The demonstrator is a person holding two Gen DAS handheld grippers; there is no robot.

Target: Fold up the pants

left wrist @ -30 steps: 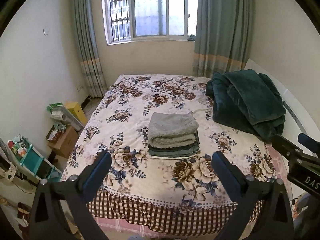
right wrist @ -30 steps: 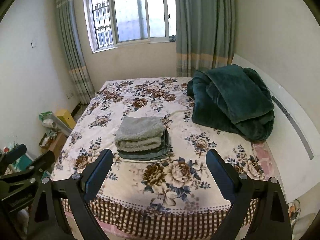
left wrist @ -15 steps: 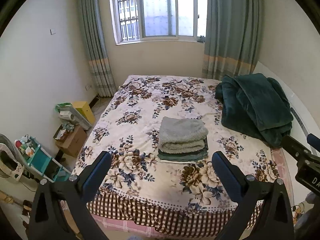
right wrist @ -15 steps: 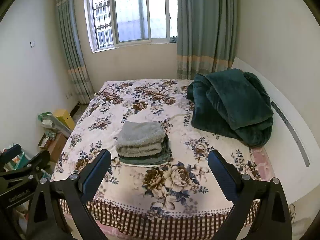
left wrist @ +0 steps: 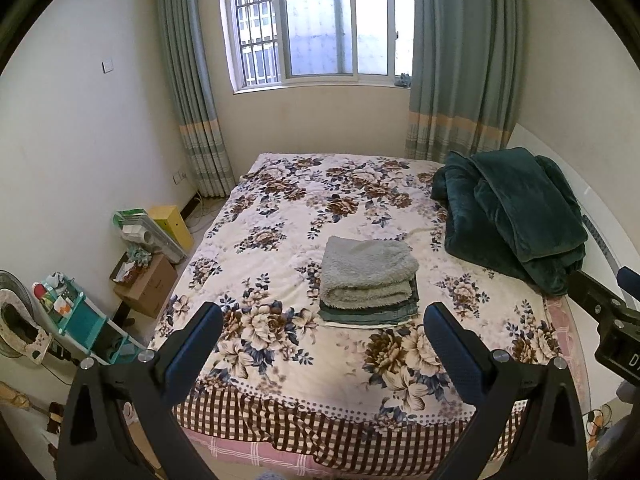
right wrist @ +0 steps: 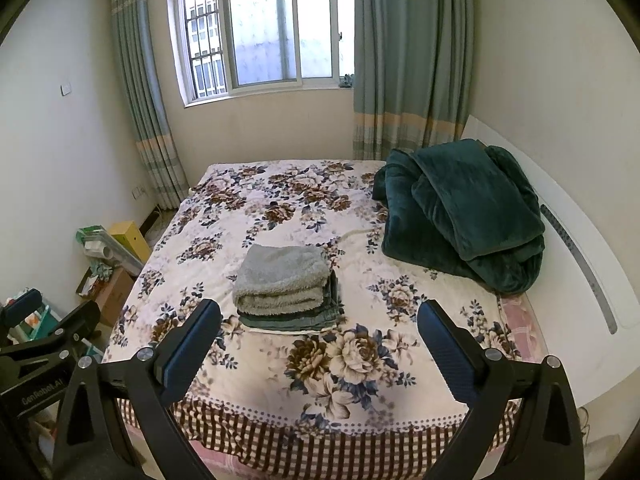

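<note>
Two grippers hang in the air off the near end of a bed, both well apart from everything on it. The left gripper has its jaws spread wide with nothing between them, and the right gripper is the same, its jaws splayed and empty. In the left wrist view the side of the right gripper shows at the right edge; in the right wrist view the left gripper shows at the lower left.

The pants lie folded near the middle of the bed, a dark greenish denim bundle at the bottom of a small stack. A grey fleecy folded garment sits directly on top of them (whether it is also a pair of pants cannot be told), covering most of them so that only their near and right edges show. Under the stack a thin pale edge peeks out; what it belongs to is unclear.

The bed is covered by a cream quilt with brown and blue flowers and a checked border hanging over the near end. A dark green blanket is heaped at the right side of the bed, against a white headboard and apart from the stack. Beyond the bed are a window and grey-green curtains. On the floor left of the bed stand a cardboard box, a yellow box and a teal rack.
</note>
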